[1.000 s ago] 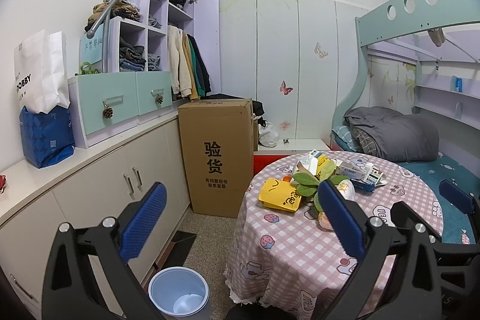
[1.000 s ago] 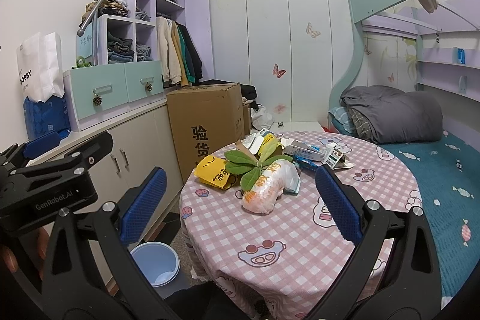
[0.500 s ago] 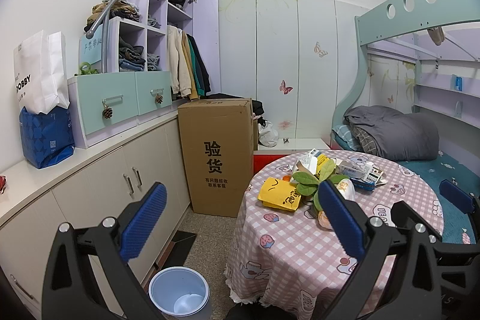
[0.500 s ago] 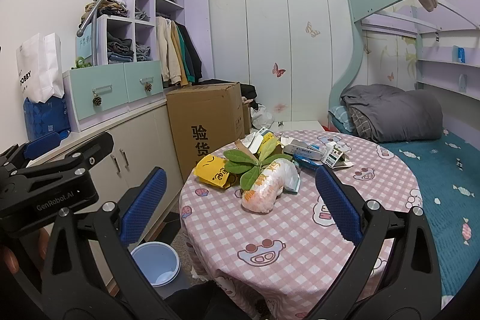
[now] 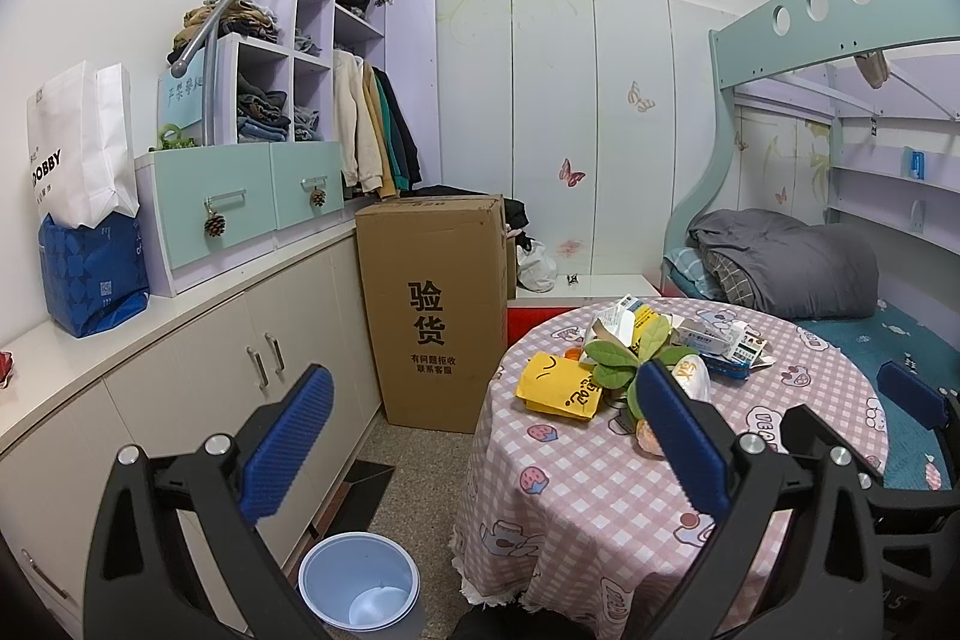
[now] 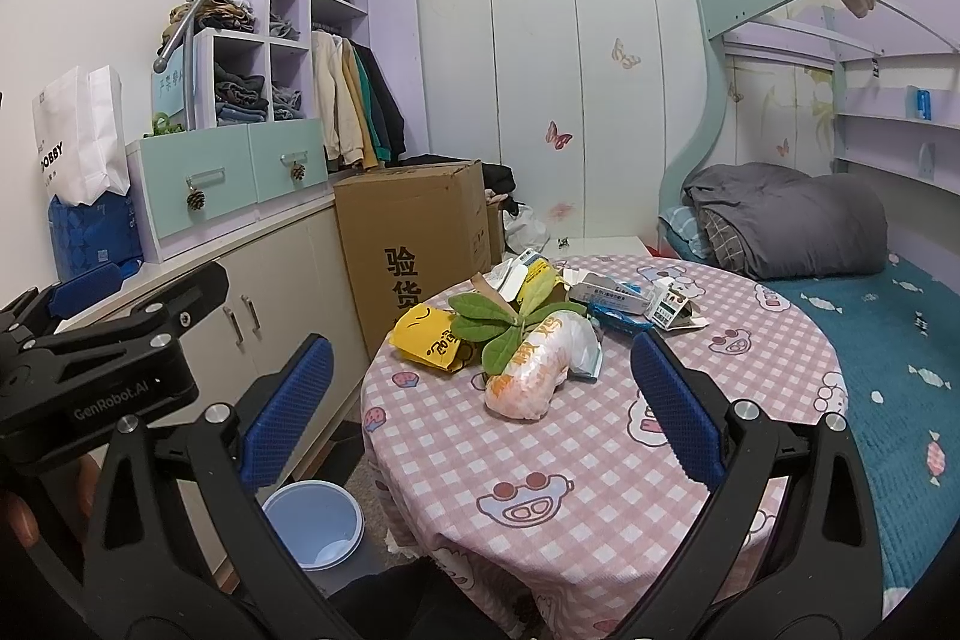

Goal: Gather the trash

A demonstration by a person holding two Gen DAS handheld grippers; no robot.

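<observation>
Both sets of jaws are spread wide and holding nothing, so nothing's been grabbed yet. The left gripper hangs over the gap between the cabinets and the tabletop, and the right gripper looks straight at the pile.

Progress-wise, I'd say this is right at the start. All the trash I can make out sits bunched on the far half of the tabletop: a yellow wrapper, a leafy sprig lying across a white-and-orange plastic bag, plus some small cartons and a blue wrapper behind. The blue bin sits on the floor by the table's edge, down beside the cabinets, and looks pretty much empty apart from something pale at the bottom that I can't identify.

So everything's left to do. The plastic bag is the nearest piece to the right jaws, ahead and roughly centred between them, but still well apart. The left jaws are closer to the bin than to any trash.
</observation>
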